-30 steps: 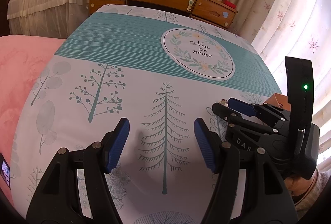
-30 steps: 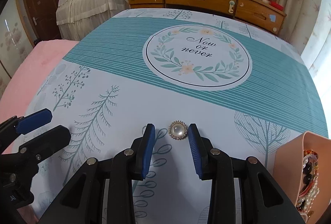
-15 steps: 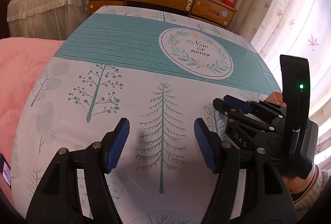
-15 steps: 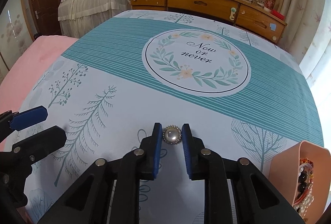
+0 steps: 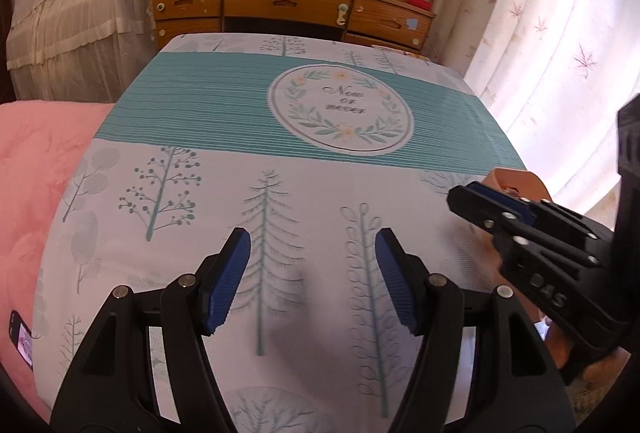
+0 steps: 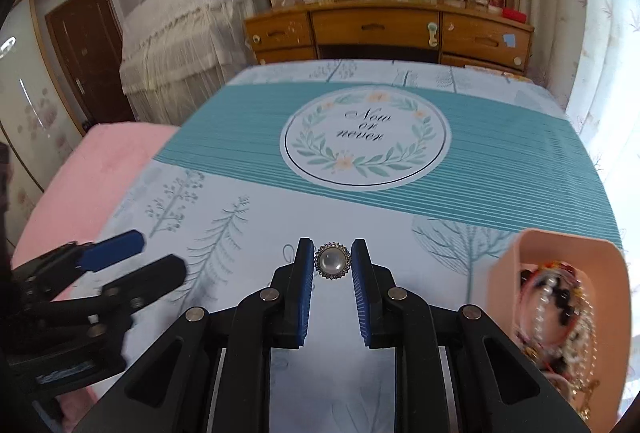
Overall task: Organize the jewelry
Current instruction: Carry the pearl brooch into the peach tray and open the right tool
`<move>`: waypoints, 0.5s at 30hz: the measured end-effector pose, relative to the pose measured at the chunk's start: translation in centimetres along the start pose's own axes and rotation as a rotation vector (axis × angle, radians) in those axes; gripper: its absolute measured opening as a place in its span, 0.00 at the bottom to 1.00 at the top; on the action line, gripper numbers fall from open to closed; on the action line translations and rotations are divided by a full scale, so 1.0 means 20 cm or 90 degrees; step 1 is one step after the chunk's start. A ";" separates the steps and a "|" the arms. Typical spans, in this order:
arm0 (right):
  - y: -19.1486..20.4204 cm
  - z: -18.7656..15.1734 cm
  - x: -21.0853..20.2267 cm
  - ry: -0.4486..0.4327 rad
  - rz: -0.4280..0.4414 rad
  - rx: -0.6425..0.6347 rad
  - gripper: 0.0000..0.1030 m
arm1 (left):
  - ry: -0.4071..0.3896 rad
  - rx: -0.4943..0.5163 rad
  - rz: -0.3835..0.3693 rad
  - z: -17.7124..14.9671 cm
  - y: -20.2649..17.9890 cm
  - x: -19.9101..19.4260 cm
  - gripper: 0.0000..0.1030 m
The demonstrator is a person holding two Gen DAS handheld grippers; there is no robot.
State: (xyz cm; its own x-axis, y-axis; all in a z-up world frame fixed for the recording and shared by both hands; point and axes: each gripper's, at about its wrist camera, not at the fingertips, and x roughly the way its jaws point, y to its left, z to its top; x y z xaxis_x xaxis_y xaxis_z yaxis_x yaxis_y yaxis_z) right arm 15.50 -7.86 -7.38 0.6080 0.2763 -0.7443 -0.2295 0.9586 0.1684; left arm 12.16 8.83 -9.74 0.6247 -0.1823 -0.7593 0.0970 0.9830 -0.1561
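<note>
A round pearl brooch with a sparkling rim hangs a little above the table, pinched by its edges in my right gripper, which is shut on it. To its right stands a peach plastic box holding several bead and pearl strings. In the left wrist view my left gripper hovers open over the tree-print cloth with nothing between its pads. My right gripper shows there at the right, in front of the peach box; the brooch is hidden in that view.
The table wears a teal and white cloth with a round "Now or never" print. A pink blanket lies off the left edge. A wooden dresser stands behind, with curtains at the right.
My right gripper's jaws closed on the brooch, then lifted it off the cloth and back toward me. My left gripper rose and shifted, still open.
</note>
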 end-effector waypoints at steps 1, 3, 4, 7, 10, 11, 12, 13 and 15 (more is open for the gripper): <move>-0.01 -0.01 -0.06 -0.010 0.003 0.002 0.18 | 0.002 0.004 -0.005 0.00 -0.04 0.00 0.61; -0.05 -0.03 -0.18 -0.034 0.004 0.007 0.18 | 0.009 0.013 -0.019 0.01 -0.12 0.00 0.65; -0.07 -0.05 -0.24 -0.044 0.002 0.010 0.18 | 0.011 0.022 -0.027 0.01 -0.18 -0.01 0.67; -0.16 -0.08 -0.42 -0.070 -0.004 0.026 0.18 | 0.008 0.058 -0.042 0.02 -0.34 -0.03 0.70; -0.27 -0.12 -0.57 -0.091 -0.018 0.042 0.18 | 0.004 0.086 -0.054 0.05 -0.50 -0.05 0.79; -0.31 -0.12 -0.62 -0.097 -0.025 0.046 0.18 | 0.004 0.092 -0.061 0.06 -0.55 -0.05 0.80; -0.35 -0.13 -0.67 -0.105 -0.032 0.051 0.18 | 0.005 0.094 -0.066 0.07 -0.60 -0.06 0.81; -0.39 -0.14 -0.71 -0.110 -0.037 0.055 0.18 | 0.008 0.097 -0.069 0.08 -0.64 -0.05 0.82; -0.47 -0.15 -0.80 -0.122 -0.052 0.065 0.18 | 0.010 0.098 -0.076 0.11 -0.73 -0.05 0.84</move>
State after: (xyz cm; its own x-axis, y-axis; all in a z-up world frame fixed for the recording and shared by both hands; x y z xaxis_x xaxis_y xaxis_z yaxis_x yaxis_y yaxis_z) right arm 5.66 -21.47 0.93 0.7573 0.1959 -0.6230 -0.1014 0.9777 0.1841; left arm 11.89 -5.19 -5.28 0.5890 -0.2974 -0.7514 0.2881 0.9460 -0.1486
